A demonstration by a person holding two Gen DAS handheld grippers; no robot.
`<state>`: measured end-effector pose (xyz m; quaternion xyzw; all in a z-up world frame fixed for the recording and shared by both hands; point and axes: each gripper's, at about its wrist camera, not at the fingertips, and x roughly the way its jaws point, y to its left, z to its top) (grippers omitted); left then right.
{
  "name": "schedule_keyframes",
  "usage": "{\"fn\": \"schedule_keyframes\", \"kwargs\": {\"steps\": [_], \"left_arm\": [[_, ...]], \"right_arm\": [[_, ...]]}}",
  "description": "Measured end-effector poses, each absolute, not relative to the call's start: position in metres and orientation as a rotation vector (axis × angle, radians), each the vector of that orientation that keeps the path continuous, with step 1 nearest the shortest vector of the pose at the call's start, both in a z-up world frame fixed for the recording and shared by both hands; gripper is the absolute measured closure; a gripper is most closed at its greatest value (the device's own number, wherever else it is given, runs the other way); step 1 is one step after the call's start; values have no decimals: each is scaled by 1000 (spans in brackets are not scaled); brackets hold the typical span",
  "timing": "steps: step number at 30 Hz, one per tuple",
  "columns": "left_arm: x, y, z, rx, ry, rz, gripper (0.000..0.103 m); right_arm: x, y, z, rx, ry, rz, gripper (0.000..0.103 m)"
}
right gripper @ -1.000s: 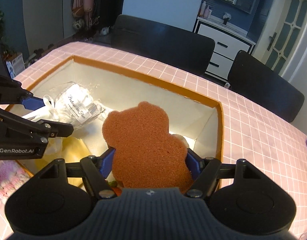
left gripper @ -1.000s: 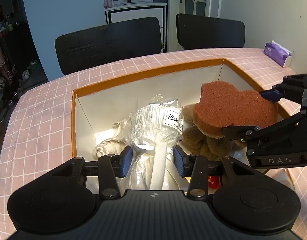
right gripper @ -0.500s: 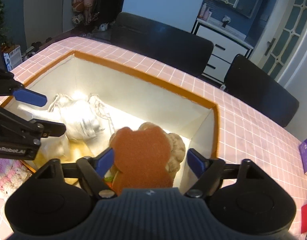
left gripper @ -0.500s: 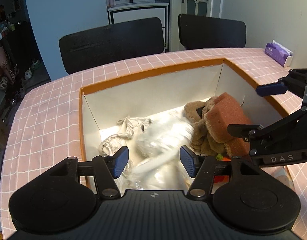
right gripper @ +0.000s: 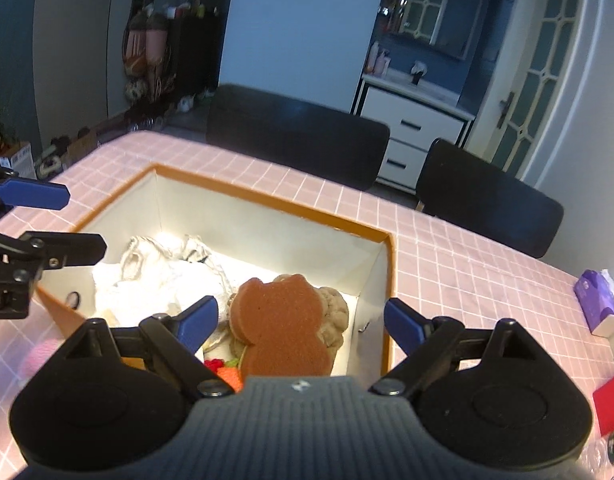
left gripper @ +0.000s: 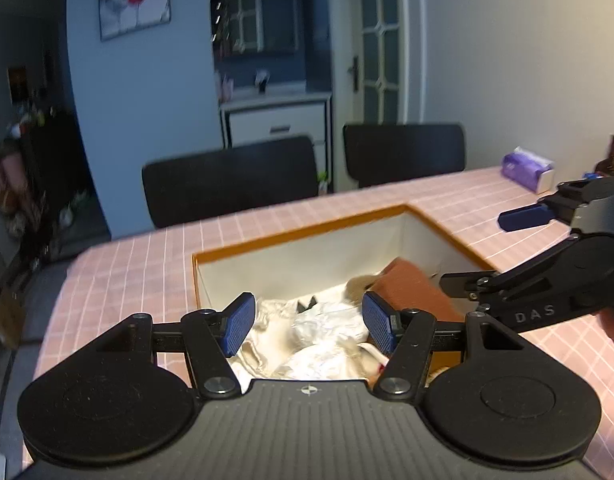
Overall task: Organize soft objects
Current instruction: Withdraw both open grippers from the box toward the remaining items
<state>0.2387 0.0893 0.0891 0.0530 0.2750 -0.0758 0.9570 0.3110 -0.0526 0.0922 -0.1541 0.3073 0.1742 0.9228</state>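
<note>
Counter (right gripper: pixel 447 264) in pink check, orange-rimmed box (right gripper: pixel 389 280) on it, brown bear-shaped sponge (right gripper: pixel 283 320) lying inside on a plush toy (right gripper: pixel 335 316), white bags (left gripper: pixel 327 332) beside, right gripper (right gripper: pixel 301 322) and left gripper (left gripper: pixel 307 322) tilted down over the box, fingers spread, empty.

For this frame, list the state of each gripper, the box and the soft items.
left gripper: open, empty
right gripper: open, empty
box: lidless, holding items
brown sponge: released, lying on the plush toy
plush toy: in box
white bag: crumpled in box
</note>
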Motion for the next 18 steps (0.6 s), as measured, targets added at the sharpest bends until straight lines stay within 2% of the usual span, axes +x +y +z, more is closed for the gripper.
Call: {"fn": "schedule_keyframes", "kwargs": {"steps": [10, 14, 18], "left_arm": [[145, 71, 106, 144, 374, -217, 31], [116, 66, 97, 138, 320, -214, 30], [96, 62, 77, 109, 322, -215, 30]], "right_arm": [[216, -77, 108, -306, 539, 401, 13], [178, -89, 103, -303, 480, 402, 9], [143, -99, 89, -306, 419, 386, 9]]}}
